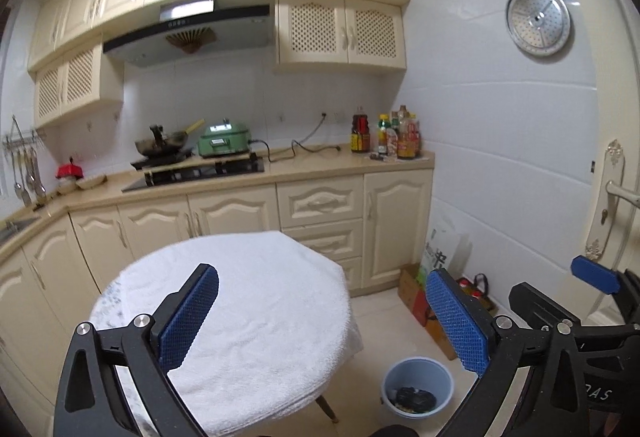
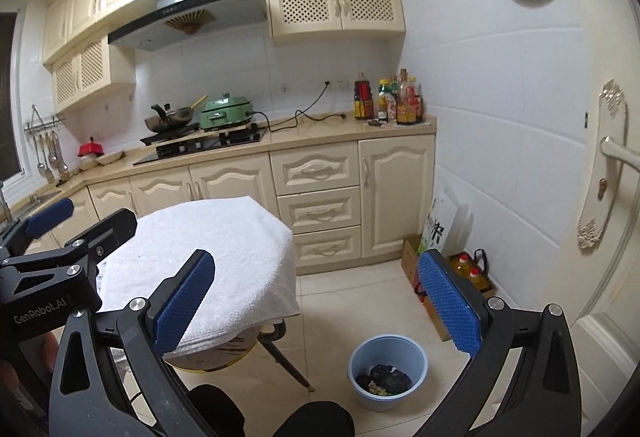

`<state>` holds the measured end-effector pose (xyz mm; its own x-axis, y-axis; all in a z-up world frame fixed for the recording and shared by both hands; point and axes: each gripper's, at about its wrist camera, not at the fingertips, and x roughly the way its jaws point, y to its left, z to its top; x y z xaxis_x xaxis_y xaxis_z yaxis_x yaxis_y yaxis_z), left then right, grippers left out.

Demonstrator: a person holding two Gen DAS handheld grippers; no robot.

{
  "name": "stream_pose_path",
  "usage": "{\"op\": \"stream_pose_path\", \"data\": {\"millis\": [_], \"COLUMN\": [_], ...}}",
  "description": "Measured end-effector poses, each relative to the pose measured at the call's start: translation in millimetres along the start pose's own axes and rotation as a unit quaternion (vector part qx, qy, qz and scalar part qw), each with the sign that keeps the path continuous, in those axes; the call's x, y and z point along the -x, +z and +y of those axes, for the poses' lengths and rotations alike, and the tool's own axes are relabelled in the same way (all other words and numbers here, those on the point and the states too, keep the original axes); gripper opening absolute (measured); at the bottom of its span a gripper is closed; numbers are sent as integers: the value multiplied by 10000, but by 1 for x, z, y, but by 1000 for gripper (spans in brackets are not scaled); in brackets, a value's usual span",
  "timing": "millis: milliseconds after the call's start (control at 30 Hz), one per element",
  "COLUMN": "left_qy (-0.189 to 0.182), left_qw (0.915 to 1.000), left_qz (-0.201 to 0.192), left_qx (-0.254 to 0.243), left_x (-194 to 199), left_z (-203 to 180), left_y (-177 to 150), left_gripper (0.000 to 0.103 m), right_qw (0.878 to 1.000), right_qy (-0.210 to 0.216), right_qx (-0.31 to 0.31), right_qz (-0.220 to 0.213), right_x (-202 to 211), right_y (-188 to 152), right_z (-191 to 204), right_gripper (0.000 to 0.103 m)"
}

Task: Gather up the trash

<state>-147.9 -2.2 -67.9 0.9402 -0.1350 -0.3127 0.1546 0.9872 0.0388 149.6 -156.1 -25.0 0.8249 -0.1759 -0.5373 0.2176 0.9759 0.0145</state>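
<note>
Both grippers up, side by side and tilted gently downward. Left gripper point(image 1: 320, 313) has its blue pads spread wide, nothing between them. Right gripper point(image 2: 316, 301) likewise gapes wide and empty.

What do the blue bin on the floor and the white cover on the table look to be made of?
Blue bin: probably plastic, smooth and matte, with an evenly moulded rim and uniform colour. White cover: looks like terry towel cloth, with a nubby looped surface and soft folds draping over the table edge.
</note>
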Motion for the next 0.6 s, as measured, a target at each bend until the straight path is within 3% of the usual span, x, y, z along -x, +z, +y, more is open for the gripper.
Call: {"op": "stream_pose_path", "data": {"millis": [133,267,600], "left_qy": [176,147,282], "left_qw": [9997,9997,9985], "left_qz": [-136,-180,-428], "left_qx": [-65,-20,186], "left_x": [16,3,21], "left_z": [-13,-33,-47], "left_y": [-3,-3,-9], "left_gripper": [102,102,102], "right_qw": [10000,9998,9986], "right_qy": [-11,43,153], "right_qx": [60,63,185], "right_qz": [-57,-166,-475], "right_x": [8,18,40], "right_y": [1,3,11], "right_z": [0,0,5], "right_gripper": [103,103,103]}}
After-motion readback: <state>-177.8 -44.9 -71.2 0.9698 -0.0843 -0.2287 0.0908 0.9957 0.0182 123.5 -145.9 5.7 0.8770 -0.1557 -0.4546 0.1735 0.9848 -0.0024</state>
